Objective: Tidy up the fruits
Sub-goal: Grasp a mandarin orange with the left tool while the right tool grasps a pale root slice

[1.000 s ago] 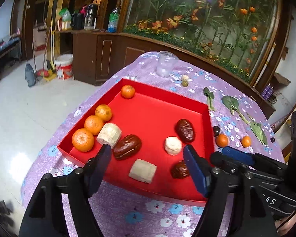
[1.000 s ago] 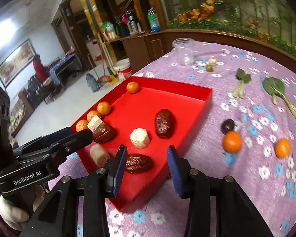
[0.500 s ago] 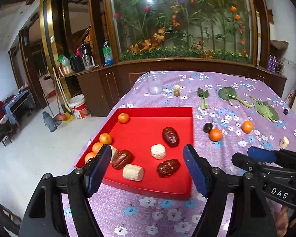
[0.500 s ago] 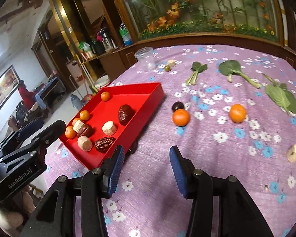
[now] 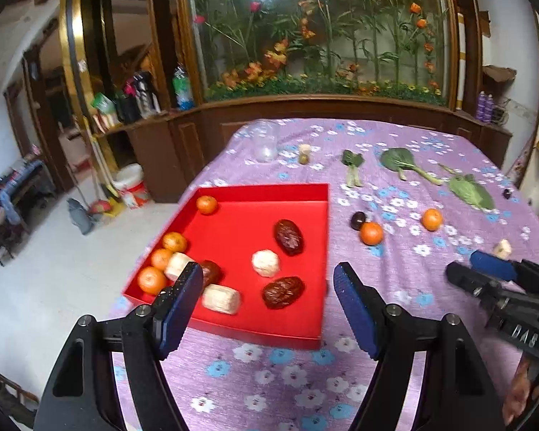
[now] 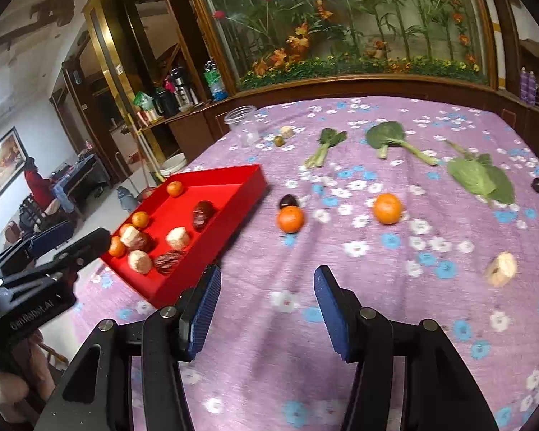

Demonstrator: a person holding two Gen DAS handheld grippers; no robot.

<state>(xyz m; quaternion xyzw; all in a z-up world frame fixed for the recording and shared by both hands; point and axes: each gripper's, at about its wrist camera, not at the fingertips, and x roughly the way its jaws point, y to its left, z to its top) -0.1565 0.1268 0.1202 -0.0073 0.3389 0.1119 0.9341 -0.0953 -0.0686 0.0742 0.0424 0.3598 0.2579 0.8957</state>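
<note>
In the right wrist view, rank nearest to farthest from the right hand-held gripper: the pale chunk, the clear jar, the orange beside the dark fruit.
From the right hand-held gripper:
1. Orange, ahead, beside the dark fruit.
2. Pale chunk, far right.
3. Clear jar, far table edge.

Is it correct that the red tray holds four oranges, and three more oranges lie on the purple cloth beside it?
Not quite. The red tray does hold four oranges, but only two oranges lie on the purple cloth: one touching a dark fruit, another further right. The right wrist view shows it.
</note>
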